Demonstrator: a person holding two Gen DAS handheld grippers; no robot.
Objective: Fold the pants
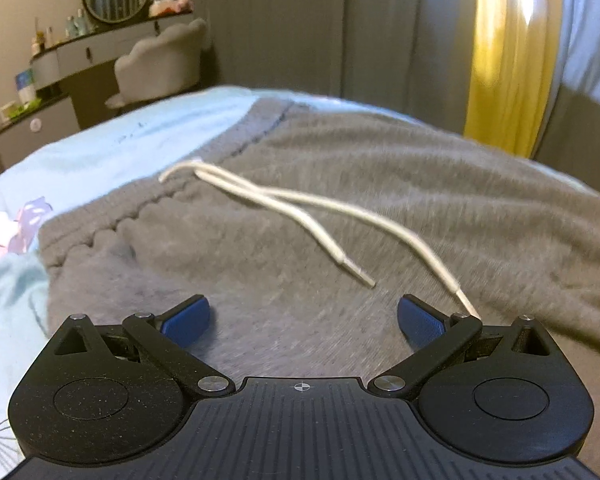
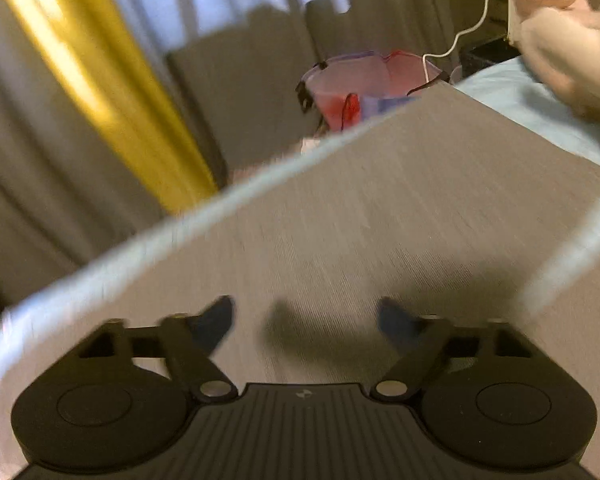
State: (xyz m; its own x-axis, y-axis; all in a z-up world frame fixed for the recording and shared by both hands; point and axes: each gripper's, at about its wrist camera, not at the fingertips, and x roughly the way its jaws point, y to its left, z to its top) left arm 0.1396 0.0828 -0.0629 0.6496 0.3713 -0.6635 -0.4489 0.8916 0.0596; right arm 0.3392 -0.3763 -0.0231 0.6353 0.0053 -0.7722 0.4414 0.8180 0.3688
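Grippers poised over pants (image 1: 340, 200) spread on bed (image 1: 100, 152)

Left gripper (image 1: 303, 316) and right gripper (image 2: 306, 320) both gape empty above the flattened cloth, apparently ready to grasp for folding.

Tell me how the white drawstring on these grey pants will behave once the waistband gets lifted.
The drawstring is probably limp: its two thin ends lie in loose curves on the grey pants, so they would likely dangle and swing. It looks light, unlikely to weigh on the fold. Its stiffer-looking tips might slide off and poke out of the folded edge.
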